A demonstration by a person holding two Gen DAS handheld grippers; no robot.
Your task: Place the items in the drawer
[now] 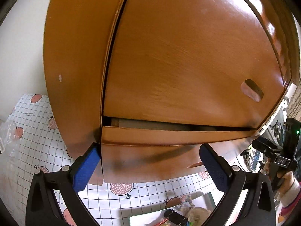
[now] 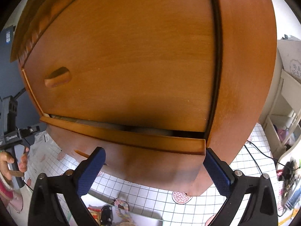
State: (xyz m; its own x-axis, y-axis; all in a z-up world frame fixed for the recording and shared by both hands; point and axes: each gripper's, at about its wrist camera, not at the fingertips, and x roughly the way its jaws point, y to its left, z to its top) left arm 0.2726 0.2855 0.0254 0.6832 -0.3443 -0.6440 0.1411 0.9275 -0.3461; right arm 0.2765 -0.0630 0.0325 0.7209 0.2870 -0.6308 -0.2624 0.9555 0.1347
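A brown wooden cabinet fills both views. Its lower drawer [image 1: 169,135] [image 2: 131,137] stands slightly out, with a dark gap above its top edge. My left gripper [image 1: 148,162] is open, its blue pads [image 1: 85,169] close to the drawer front at its left corner. My right gripper [image 2: 154,167] is open too, with the blue pads [image 2: 216,173] spread at the drawer's right corner. Below lies a tray [image 1: 188,205] [image 2: 131,216] holding a black toy car [image 1: 175,217] [image 2: 107,214], a colourful braided rope [image 1: 185,200] [image 2: 121,206] and other small items.
The upper door has a carved handle [image 1: 252,90] [image 2: 58,77]. A gridded mat with fruit prints [image 1: 37,135] [image 2: 150,194] covers the surface. A plastic bag [image 1: 8,135] lies at the left. A white shelf [image 2: 287,101] and black cables [image 2: 257,158] are at the right.
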